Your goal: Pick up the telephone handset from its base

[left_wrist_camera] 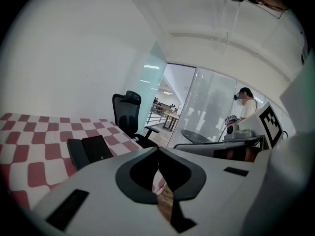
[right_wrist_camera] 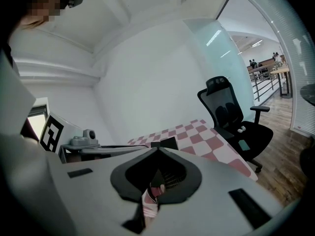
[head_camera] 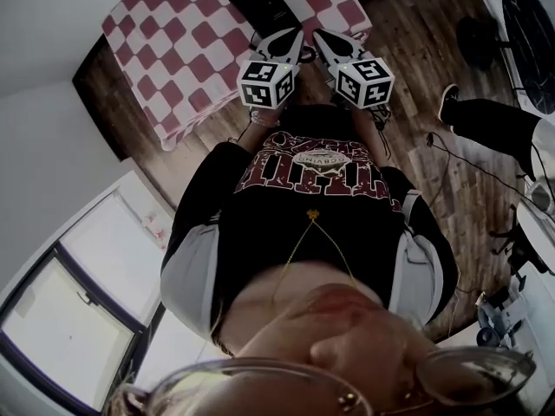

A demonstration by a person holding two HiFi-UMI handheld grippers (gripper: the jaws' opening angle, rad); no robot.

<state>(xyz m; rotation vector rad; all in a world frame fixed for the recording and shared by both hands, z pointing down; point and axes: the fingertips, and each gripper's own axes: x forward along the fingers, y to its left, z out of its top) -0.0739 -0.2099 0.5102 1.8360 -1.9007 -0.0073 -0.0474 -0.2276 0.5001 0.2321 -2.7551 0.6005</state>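
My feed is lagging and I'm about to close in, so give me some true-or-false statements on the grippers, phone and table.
1. The left gripper is shut and empty. True.
2. The phone lies on the checked table. True.
3. The right gripper holds the phone. False: it is shut on nothing.
4. The left gripper touches the phone. False: it is apart from it.
5. The chair by the table is red. False: it is black.

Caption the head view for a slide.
Left hand-held gripper and right hand-held gripper, both shut and empty, point toward the black telephone on the checkered table.
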